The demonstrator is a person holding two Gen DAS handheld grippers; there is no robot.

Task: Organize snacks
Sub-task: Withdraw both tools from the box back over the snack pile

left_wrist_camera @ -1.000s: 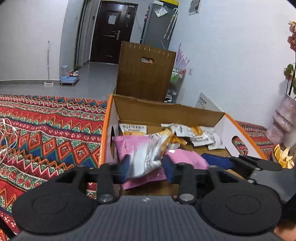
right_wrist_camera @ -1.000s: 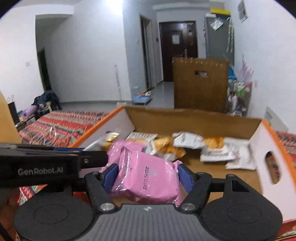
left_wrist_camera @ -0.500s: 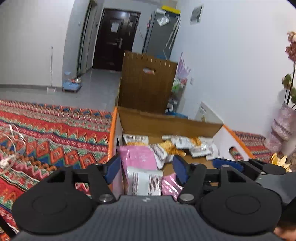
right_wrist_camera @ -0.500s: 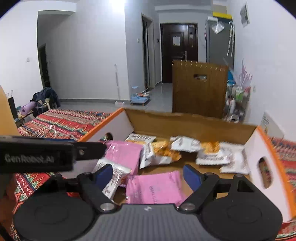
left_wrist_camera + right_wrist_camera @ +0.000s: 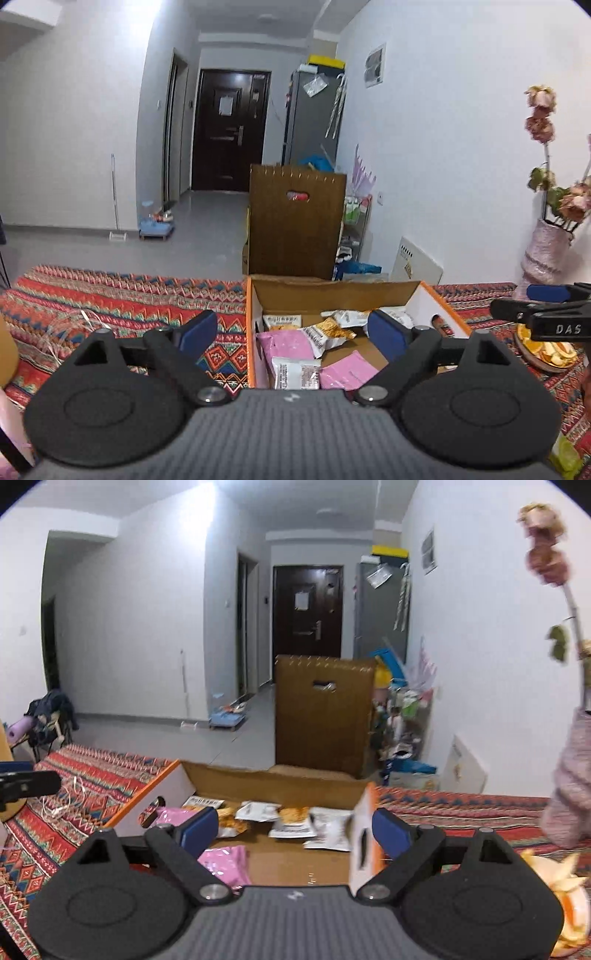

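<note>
An open cardboard box [image 5: 252, 332] with orange edges sits on the patterned cloth. It holds several snack packets. Near its front lie a white packet [image 5: 295, 373] and a pink packet [image 5: 349, 374], with another pink packet [image 5: 284, 341] behind them. My left gripper [image 5: 291, 328] hangs above and in front of the box, jaws opening, nothing between the blue pads. My right gripper [image 5: 295, 830] is also raised over the box [image 5: 273, 786], jaws opening and empty. The pink packet [image 5: 227, 864] lies on the box floor below it. The other gripper's finger shows at each view's edge.
A tall brown cardboard panel [image 5: 295, 221] stands behind the box. A pink vase of dried flowers [image 5: 546, 251] and a plate of orange peel [image 5: 543, 349] sit to the right. White cables [image 5: 74, 325] lie on the striped cloth [image 5: 129, 295] at left.
Both grippers let go of their packets, which now lie in the box. Both jaws widened, and both grippers rose and drew back from the box.
</note>
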